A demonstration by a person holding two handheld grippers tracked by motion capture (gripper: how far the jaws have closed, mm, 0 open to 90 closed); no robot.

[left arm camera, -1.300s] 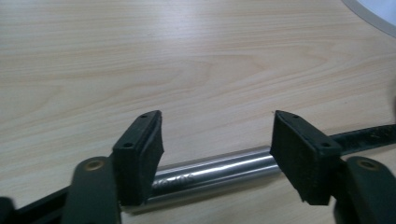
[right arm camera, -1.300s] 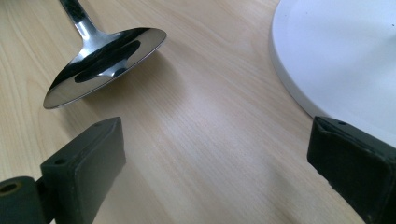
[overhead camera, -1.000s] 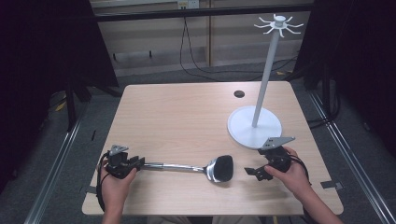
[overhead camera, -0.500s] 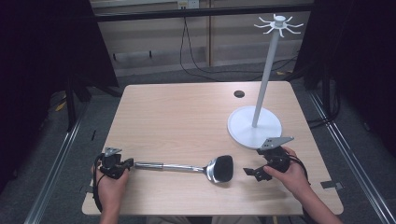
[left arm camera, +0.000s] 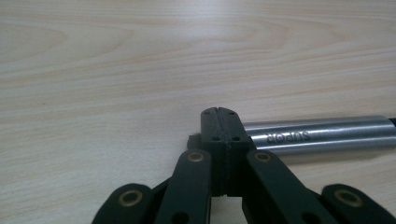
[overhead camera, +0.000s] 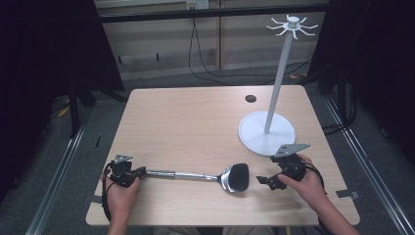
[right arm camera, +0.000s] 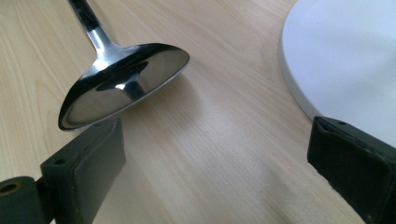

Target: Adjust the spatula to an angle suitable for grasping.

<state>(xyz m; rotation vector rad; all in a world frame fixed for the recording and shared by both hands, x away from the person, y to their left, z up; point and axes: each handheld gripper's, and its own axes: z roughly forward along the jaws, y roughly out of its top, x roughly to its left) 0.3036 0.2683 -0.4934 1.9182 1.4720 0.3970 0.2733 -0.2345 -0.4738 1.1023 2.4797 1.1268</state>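
Observation:
A steel ladle lies on the wooden table near the front edge, bowl to the right. My left gripper is at the handle's left end, resting on the table. In the left gripper view its pads are pressed flat together, and the shiny handle runs off to the right from just behind them. I cannot tell whether anything thin is pinched. My right gripper sits open just right of the bowl, with bare table between its fingers.
A white stand with a round base, a tall pole and a hooked top rises at the right, its base just behind my right hand. A small dark hole marks the table's far side.
My left gripper has shifted slightly left toward the handle's end, and its jaws have closed together. The right gripper and the ladle have stayed put.

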